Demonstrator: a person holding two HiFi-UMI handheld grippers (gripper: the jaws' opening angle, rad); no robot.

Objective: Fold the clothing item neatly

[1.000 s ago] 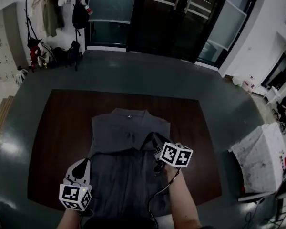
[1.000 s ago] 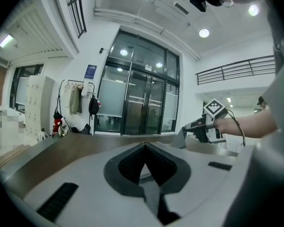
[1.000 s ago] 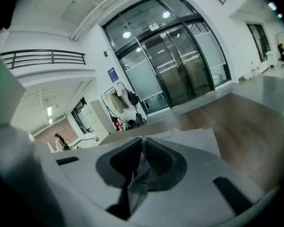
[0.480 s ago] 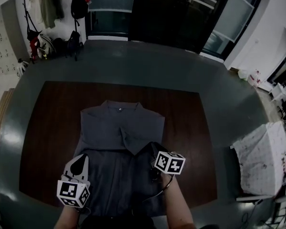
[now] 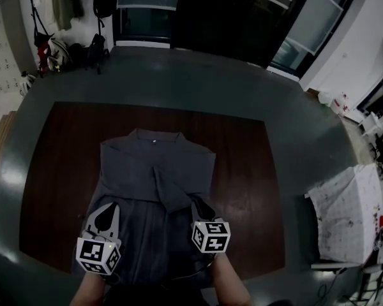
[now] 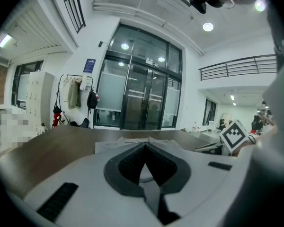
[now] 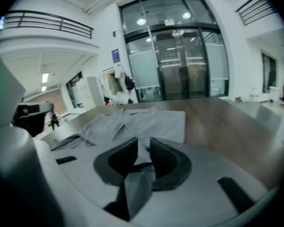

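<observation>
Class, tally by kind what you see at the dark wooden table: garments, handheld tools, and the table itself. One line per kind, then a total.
Grey shirt: 1
Handheld tools: 2 (left tool, right tool)
Table: 1
Total: 4

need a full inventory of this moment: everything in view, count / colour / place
shirt: one, grey, sleeve folded in, flat on mid table
table: one, dark brown, under the shirt
clothes rack: one, black, garments hung, far left
glass doors: dark-framed set, far side
cloth: one, white, stained, right of the table
left gripper: one, white, jaws together, at the shirt's left edge
right gripper: one, white, jaws apart and just been opening, shirt fabric shows in the gap, near right of the shirt
forearms: two, near edge, behind the grippers
</observation>
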